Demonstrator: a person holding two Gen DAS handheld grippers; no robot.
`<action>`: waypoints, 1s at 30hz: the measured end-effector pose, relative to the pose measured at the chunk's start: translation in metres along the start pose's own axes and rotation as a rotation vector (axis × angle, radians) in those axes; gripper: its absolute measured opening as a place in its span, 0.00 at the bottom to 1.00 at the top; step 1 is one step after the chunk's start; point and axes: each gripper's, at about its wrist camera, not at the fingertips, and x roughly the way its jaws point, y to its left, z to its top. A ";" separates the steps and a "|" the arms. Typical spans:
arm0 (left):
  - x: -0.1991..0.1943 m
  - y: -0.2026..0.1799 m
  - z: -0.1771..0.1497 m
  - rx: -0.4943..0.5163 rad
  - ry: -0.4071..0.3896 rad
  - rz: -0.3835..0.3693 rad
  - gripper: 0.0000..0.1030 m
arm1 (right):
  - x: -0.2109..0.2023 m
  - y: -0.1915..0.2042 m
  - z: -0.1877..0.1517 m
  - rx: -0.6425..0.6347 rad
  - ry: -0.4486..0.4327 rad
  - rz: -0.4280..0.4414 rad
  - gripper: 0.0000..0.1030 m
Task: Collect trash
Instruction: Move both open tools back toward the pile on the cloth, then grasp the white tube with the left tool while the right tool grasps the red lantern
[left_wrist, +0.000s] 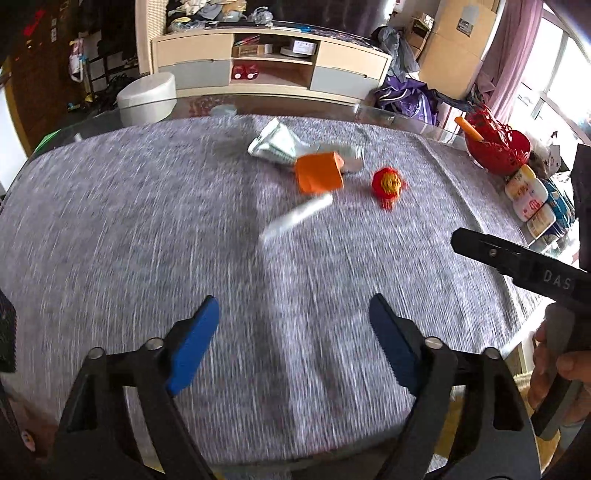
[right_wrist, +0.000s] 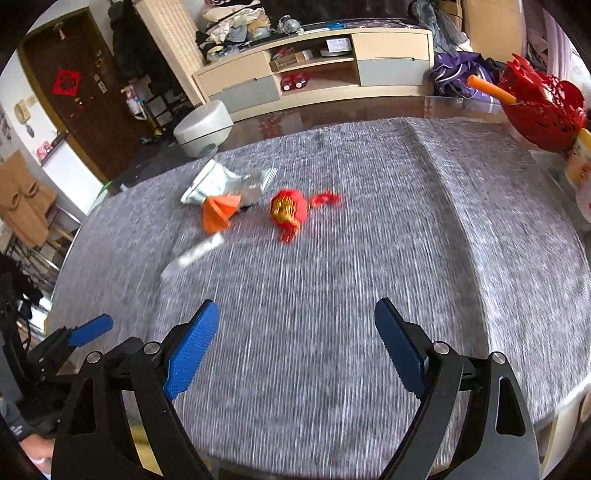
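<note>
Trash lies on the grey tablecloth (left_wrist: 147, 221) past the middle of the table: a crumpled silver-white wrapper (left_wrist: 275, 144) (right_wrist: 218, 182), an orange paper piece (left_wrist: 319, 173) (right_wrist: 219, 212), a white paper strip (left_wrist: 295, 218) (right_wrist: 194, 254) and a red-and-gold ornament (left_wrist: 388, 182) (right_wrist: 288, 212). My left gripper (left_wrist: 293, 325) is open and empty near the front edge, well short of the trash. My right gripper (right_wrist: 295, 328) is open and empty, also short of it. The right gripper's black body (left_wrist: 517, 266) shows at the left view's right side. One blue left fingertip (right_wrist: 92, 328) shows at the lower left of the right wrist view.
A red openwork basket (left_wrist: 495, 144) (right_wrist: 543, 110) with an orange stick stands at the table's far right edge. Small yoghurt-like pots (left_wrist: 528, 195) stand beside it. A white stool (left_wrist: 147, 96) and a low cabinet (left_wrist: 273, 62) stand beyond the table.
</note>
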 end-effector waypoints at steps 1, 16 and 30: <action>0.005 0.000 0.006 0.007 -0.001 -0.002 0.66 | 0.004 -0.001 0.004 0.001 -0.002 -0.001 0.79; 0.068 -0.003 0.054 0.074 0.028 -0.054 0.43 | 0.074 0.005 0.052 -0.013 0.037 0.010 0.49; 0.085 -0.017 0.054 0.141 0.029 -0.025 0.30 | 0.091 0.013 0.061 -0.059 0.015 -0.027 0.41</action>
